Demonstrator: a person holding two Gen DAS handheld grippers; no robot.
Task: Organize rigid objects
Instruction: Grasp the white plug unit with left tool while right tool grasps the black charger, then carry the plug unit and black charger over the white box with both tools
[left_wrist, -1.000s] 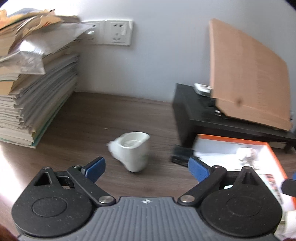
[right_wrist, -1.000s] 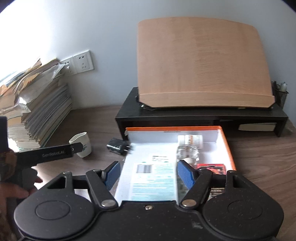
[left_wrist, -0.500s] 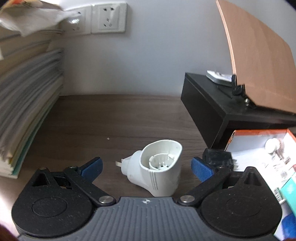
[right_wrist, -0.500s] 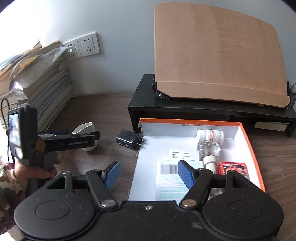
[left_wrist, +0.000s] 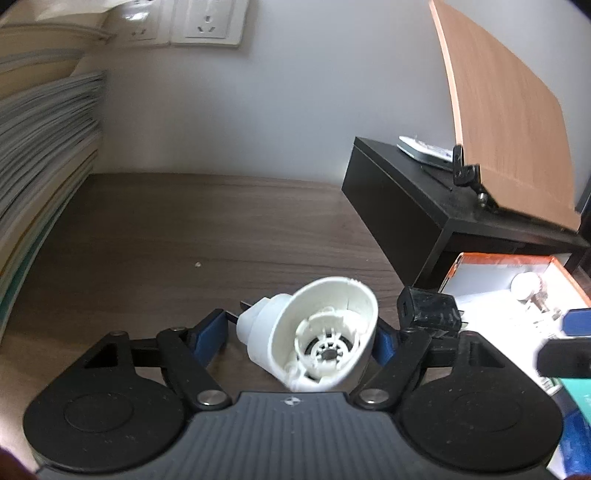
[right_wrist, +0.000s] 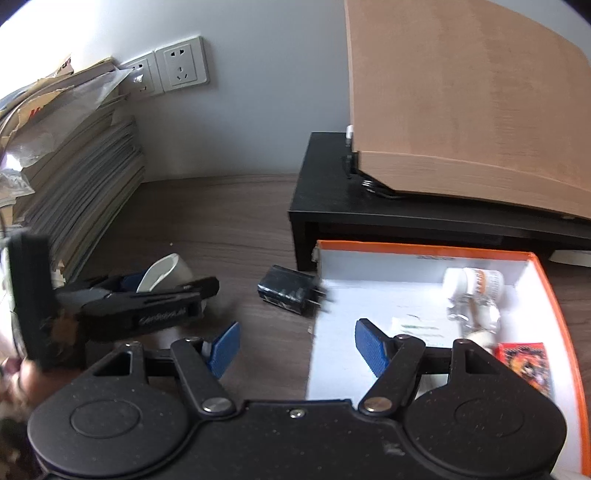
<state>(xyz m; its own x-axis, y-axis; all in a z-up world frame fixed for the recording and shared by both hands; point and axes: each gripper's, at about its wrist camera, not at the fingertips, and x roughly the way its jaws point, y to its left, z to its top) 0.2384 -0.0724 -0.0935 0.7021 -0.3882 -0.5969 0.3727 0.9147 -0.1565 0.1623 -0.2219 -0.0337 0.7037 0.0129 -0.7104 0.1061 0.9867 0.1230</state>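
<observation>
A white plug-in device (left_wrist: 317, 332) lies on its side on the dark wood desk, its hollow end facing the left wrist camera. My left gripper (left_wrist: 299, 336) straddles it with its jaws closing. The right pad touches its shell, and a small gap remains at the left pad beside the prongs. The right wrist view shows that gripper (right_wrist: 159, 286) around the white device (right_wrist: 166, 269). My right gripper (right_wrist: 295, 349) is open and empty, hovering over the desk and the left edge of the orange box (right_wrist: 546, 295). A black charger (right_wrist: 288, 290) lies just ahead of it.
A tall stack of papers (right_wrist: 74, 184) fills the left side. A black riser (right_wrist: 369, 221) carries a tilted wooden board (right_wrist: 461, 92) at the back right. The orange box holds a pill bottle (right_wrist: 476, 282), a red pack (right_wrist: 524, 360) and leaflets. Wall sockets (right_wrist: 181, 68) sit behind.
My left gripper moved forward and down until the white device sat between its fingers, and its jaws narrowed. My right gripper slid left, from over the box toward the charger.
</observation>
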